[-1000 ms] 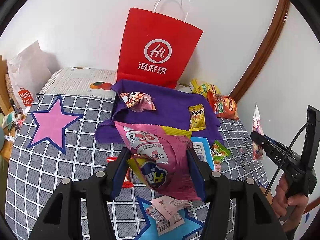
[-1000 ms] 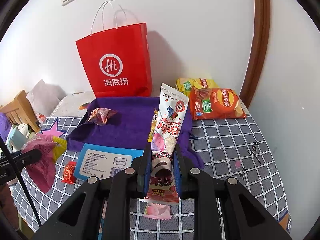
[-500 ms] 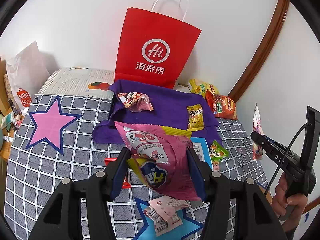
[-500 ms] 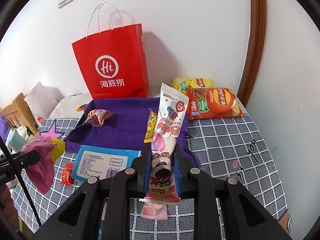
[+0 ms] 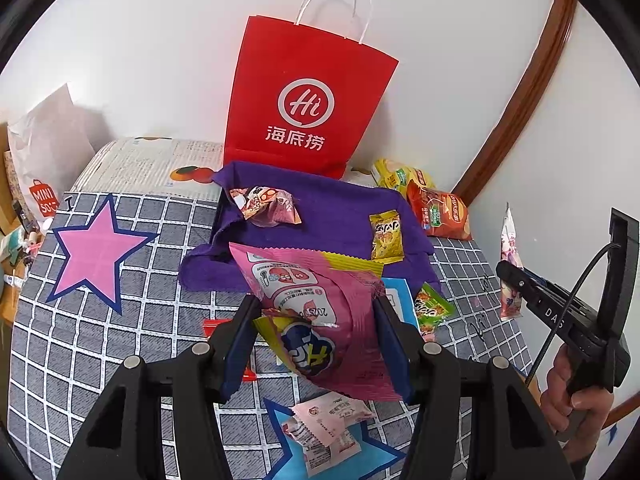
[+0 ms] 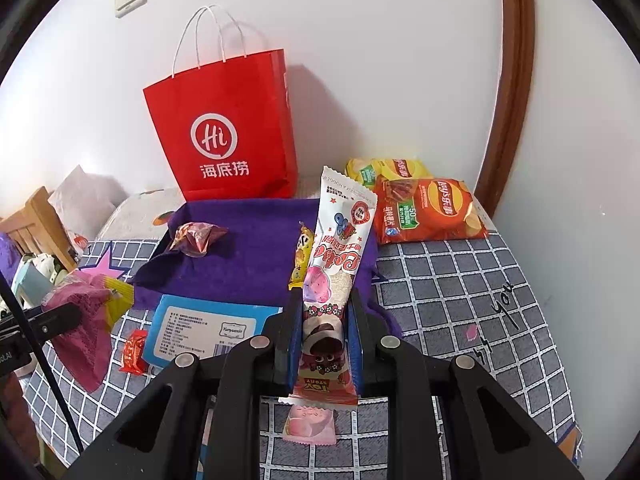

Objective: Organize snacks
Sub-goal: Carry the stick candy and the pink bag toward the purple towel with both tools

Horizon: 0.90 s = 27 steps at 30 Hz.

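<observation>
The pink snack bag (image 5: pixel 320 320) is clamped between the left gripper (image 5: pixel 316 344) fingers at frame centre; the tall wafer packet (image 6: pixel 334 280) is pinched upright in the right gripper (image 6: pixel 320 344), both raised before the purple cloth (image 6: pixel 248 248) (presumably the sorting spot)

Left hand-held gripper (image 5: pixel 316 320) clamps a pink snack bag (image 5: pixel 320 312); right hand-held gripper (image 6: pixel 322 336) (held level) pinches an upright wafer packet (image 6: pixel 336 260).

Bright, even light; soft wall shadows; fisheye-bent edges.
</observation>
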### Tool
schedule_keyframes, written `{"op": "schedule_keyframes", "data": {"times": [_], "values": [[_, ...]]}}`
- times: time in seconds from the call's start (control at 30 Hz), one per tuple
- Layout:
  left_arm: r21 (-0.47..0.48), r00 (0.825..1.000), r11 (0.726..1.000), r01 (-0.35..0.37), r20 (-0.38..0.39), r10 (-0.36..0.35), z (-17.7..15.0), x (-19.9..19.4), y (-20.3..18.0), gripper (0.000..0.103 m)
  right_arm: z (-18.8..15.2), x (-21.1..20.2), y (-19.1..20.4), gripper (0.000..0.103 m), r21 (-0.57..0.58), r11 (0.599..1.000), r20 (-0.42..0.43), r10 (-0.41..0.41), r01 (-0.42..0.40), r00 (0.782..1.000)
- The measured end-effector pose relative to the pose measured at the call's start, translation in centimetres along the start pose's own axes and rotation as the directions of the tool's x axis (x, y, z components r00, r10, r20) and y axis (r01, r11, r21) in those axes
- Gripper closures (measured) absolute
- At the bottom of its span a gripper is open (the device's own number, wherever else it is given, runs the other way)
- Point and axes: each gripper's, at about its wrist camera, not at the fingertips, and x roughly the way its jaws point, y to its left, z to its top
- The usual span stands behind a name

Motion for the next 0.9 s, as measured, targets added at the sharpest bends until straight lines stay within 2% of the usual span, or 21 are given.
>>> {"op": "schedule_keyframes", "data": {"times": [0.9], "values": [[-0.014, 1.000, 1.000, 0.005, -0.009, -0.005, 0.3, 1.1, 0.7, 0.048, 0.4, 1.7, 0.7, 0.083, -0.009, 1.000, -0.018, 0.009, -0.010, 1.000]]}}
